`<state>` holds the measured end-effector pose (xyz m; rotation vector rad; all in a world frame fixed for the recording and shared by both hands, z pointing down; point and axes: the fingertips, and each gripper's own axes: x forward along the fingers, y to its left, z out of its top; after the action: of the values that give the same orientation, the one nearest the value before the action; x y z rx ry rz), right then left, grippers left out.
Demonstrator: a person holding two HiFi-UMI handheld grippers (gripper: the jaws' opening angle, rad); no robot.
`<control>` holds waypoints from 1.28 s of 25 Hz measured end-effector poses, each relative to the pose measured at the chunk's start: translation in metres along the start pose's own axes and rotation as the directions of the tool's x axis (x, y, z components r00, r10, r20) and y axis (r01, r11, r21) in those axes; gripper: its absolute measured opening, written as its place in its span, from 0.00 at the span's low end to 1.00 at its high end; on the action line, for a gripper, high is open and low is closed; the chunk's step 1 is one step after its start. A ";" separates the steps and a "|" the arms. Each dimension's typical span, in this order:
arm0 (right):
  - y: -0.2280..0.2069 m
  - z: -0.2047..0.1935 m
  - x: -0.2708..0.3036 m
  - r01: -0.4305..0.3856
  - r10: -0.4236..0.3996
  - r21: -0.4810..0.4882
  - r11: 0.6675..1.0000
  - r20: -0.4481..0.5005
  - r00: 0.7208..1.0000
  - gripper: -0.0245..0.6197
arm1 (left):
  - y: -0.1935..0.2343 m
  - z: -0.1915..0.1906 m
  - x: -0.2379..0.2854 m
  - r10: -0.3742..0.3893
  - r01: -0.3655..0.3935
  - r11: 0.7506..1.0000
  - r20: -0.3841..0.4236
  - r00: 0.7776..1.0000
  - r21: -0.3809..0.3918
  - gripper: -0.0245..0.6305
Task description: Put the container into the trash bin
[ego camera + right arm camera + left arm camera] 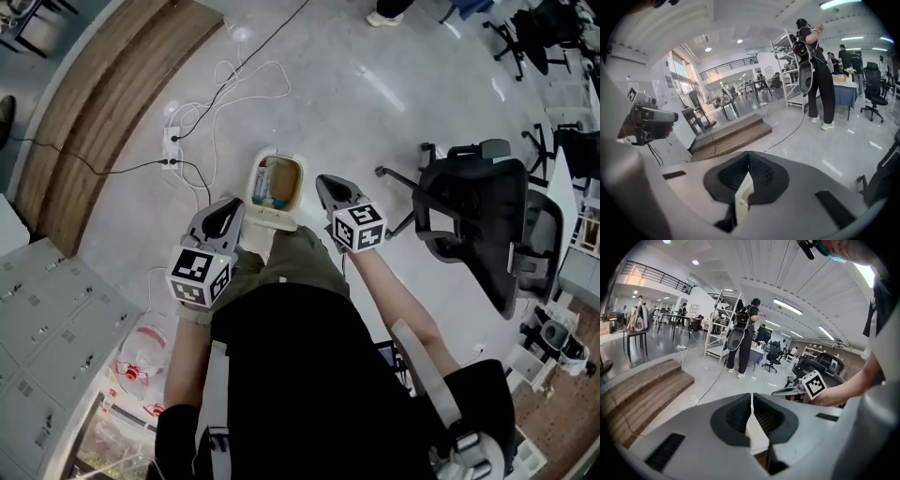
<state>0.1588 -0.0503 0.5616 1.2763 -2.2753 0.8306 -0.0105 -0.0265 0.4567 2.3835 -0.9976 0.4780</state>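
Observation:
In the head view a cream takeaway container (275,187) with food leftovers inside is held above the floor in front of me. My left gripper (228,214) is shut on its left rim and my right gripper (328,190) is shut on its right rim. The left gripper view shows the left gripper (751,401) with its jaws pressed together on a cream edge of the container (757,437). The right gripper (747,164) pinches the container's rim (742,193) the same way. A round bin with a clear bag (141,359) stands at the lower left, near my left side.
A black office chair (478,216) stands to the right. A power strip with white and black cables (173,145) lies on the floor ahead. A wooden step (103,103) curves along the left, with grey lockers (37,319) below it. A person (740,333) stands by a shelf further off.

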 end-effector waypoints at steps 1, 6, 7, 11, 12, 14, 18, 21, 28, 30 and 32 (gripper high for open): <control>0.004 0.006 -0.007 0.001 -0.001 -0.010 1.000 0.013 1.000 0.06 | -0.001 0.005 0.000 -0.008 0.008 1.000 0.008 1.000 0.007 0.05; 0.025 0.034 -0.045 0.009 -0.005 -0.059 0.998 0.073 0.997 0.06 | -0.008 0.027 -0.004 -0.051 0.049 0.998 0.045 0.998 0.036 0.05; 0.029 0.040 -0.052 0.013 -0.007 -0.068 0.998 0.083 0.997 0.06 | -0.009 0.031 -0.004 -0.064 0.062 0.997 0.048 0.997 0.047 0.05; 0.040 0.063 -0.077 0.036 -0.025 -0.091 0.995 0.119 0.993 0.06 | -0.017 0.052 -0.004 -0.124 0.117 0.989 0.062 0.990 0.094 0.05; 0.042 0.070 -0.084 0.045 -0.033 -0.091 0.995 0.133 0.991 0.06 | -0.020 0.058 -0.003 -0.138 0.130 0.986 0.066 0.988 0.107 0.05; 0.044 0.082 -0.099 0.067 -0.051 -0.089 0.994 0.166 0.985 0.06 | -0.027 0.071 -0.002 -0.165 0.154 0.979 0.074 0.984 0.136 0.05; 0.051 0.105 -0.128 0.107 -0.084 -0.087 0.990 0.232 0.969 0.06 | -0.038 0.097 -0.008 -0.218 0.197 0.963 0.097 0.971 0.184 0.05; 0.056 0.120 -0.145 0.142 -0.117 -0.075 0.987 0.272 0.955 0.06 | -0.045 0.117 -0.012 -0.269 0.241 0.945 0.109 0.957 0.222 0.07; 0.071 0.149 -0.181 0.220 -0.182 -0.070 0.973 0.351 0.918 0.06 | -0.060 0.158 -0.024 -0.352 0.298 0.906 0.148 0.924 0.300 0.09; 0.078 0.157 -0.188 0.238 -0.195 -0.073 0.969 0.368 0.909 0.06 | -0.063 0.167 -0.028 -0.374 0.312 0.895 0.156 0.914 0.319 0.10; 0.084 0.164 -0.195 0.254 -0.207 -0.071 0.965 0.389 0.898 0.06 | -0.067 0.176 -0.032 -0.391 0.321 0.885 0.164 0.906 0.337 0.10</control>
<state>0.1753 -0.0037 0.2982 1.7310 -2.3458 0.3798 0.0389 -0.0698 0.2774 2.8722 -0.5740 0.2322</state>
